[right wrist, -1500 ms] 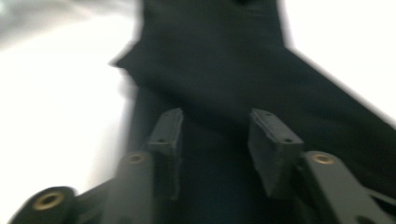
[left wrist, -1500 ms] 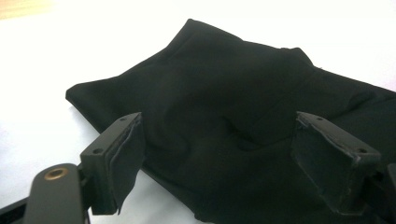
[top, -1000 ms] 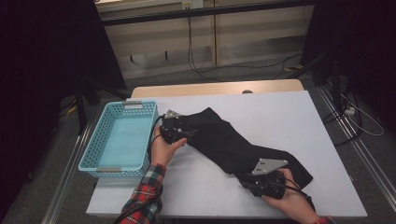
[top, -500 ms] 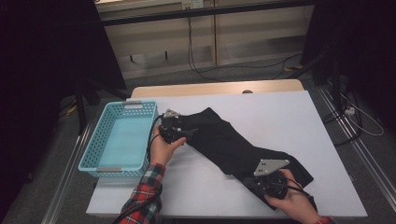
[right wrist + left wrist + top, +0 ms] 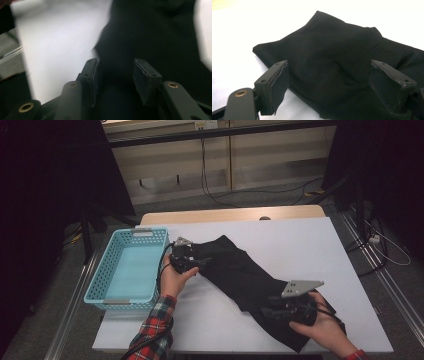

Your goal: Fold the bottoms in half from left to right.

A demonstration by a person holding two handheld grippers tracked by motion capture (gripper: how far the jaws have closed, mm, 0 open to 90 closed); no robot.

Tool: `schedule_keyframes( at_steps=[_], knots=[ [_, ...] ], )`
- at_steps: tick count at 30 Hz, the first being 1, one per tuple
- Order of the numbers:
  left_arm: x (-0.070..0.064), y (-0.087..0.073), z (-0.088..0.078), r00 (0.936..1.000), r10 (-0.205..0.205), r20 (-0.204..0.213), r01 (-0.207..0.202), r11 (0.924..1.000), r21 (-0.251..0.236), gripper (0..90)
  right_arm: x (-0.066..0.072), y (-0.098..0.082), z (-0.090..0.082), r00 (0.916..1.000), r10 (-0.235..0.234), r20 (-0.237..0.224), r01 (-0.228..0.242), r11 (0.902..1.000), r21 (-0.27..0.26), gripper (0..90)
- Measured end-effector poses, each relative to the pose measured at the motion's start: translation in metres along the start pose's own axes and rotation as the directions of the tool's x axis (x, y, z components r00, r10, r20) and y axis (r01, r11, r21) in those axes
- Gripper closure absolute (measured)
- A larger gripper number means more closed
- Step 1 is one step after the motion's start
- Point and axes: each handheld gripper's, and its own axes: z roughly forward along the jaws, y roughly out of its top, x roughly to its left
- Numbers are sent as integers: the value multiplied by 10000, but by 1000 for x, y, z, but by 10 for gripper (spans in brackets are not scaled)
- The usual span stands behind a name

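Note:
A black garment [image 5: 240, 275] lies slantwise across the white table [image 5: 300, 245]. My left gripper [image 5: 205, 262] rests at its upper left end. In the left gripper view its jaws [image 5: 329, 80] stand wide apart around a bunched fold of the cloth [image 5: 337, 57], with the pads clear of it. My right gripper [image 5: 267, 312] hovers over the garment's lower right end, its grey plate on top. Its jaws [image 5: 115, 75] have just been opening. The black cloth [image 5: 150, 32] lies under and between them, and I see no pad pressing on it.
A light blue plastic basket [image 5: 102, 270] stands on the table's left side, beside my left hand. The table's front edge runs just below my right hand. Bare white table lies to the right of the garment and beyond it.
My right gripper has risen a little and drifted slightly right over the garment's lower end. The left gripper and the basket have kept still.

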Motion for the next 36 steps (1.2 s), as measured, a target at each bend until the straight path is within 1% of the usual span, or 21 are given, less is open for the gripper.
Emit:
schedule_keyframes(
  at_steps=[1,2,5,7,8,9,12,14,16,17,19,20,21,22,23,24,26,27,30,33,36],
  knots=[
    [1,-1,-1,10000,5,4,-5,10000,-5,179,-7,5,-1,9996,78,282,-74,9999,-153,518],
    [1,-1,-1,10000,-10,-44,10,10000,12,178,-17,10,0,9979,266,582,-247,9992,-330,515],
    [2,-3,-3,10000,-22,-61,22,10000,74,178,-45,21,7,9893,684,1288,-630,9970,-453,500],
    [1,-4,-3,10000,5,21,-6,9998,176,175,-61,25,15,9818,968,1634,-919,9951,-373,500],
    [0,-5,-4,10000,16,45,-17,9999,164,175,-70,28,22,9751,1032,1963,-1005,9947,-235,501],
    [0,-5,-4,10000,21,60,-22,9999,153,175,-76,29,28,9726,999,2097,-1024,9947,12,501],
    [-1,-5,-6,10000,43,37,-43,9999,125,174,-91,30,47,9676,1318,2152,-1429,9891,366,534],
    [-1,-6,-7,10000,90,0,-90,9998,169,174,-97,28,56,9665,1396,2155,-1544,9866,535,538],
    [-1,-7,-6,10000,70,-4,-70,9998,160,174,-99,28,63,9710,1417,1927,-1585,9845,748,542],
    [-1,-7,-6,9999,105,-23,-105,9997,236,174,-98,28,67,9721,1365,1906,-1552,9841,870,545],
    [-1,-8,-7,10000,58,-21,-58,9997,223,174,-95,29,71,9740,1009,2028,-1245,9864,1071,564],
    [0,-8,-7,9999,90,-49,-89,9997,230,174,-94,30,71,9766,949,1929,-1183,9865,1136,657],
    [0,-8,-8,10000,75,-45,-74,9997,214,174,-94,30,71,9823,1014,1574,-1202,9861,1147,753],
    [0,-8,-8,10000,49,-66,-48,9998,177,174,-92,30,72,9834,975,1532,-1156,9867,1139,783],
    [0,-8,-9,10000,16,-76,-14,9998,177,174,-92,30,72,9845,905,1503,-1083,9875,1142,870],
    [0,-8,-10,9999,43,-92,-42,9998,177,174,-92,30,72,9862,979,1334,-1136,9868,1158,893],
    [0,-8,-11,9999,96,-122,-94,9998,148,174,-95,33,72,9834,1012,1507,-1195,9858,1181,898],
    [0,-9,-11,9999,126,-106,-124,9998,180,174,-98,35,71,9824,963,1601,-1141,9877,1064,898],
    [-1,-9,-11,9999,124,-82,-123,9998,167,174,-115,47,64,9746,1397,1751,-1531,9860,659,900],
    [-2,-7,-12,10000,77,-34,-77,10000,46,174,-131,59,59,9634,1379,2301,-1546,9864,562,900],
    [-2,-7,-12,9999,108,-2,-108,9999,34,174,-145,61,63,9510,1452,2731,-1652,9849,515,894]
  ],
)
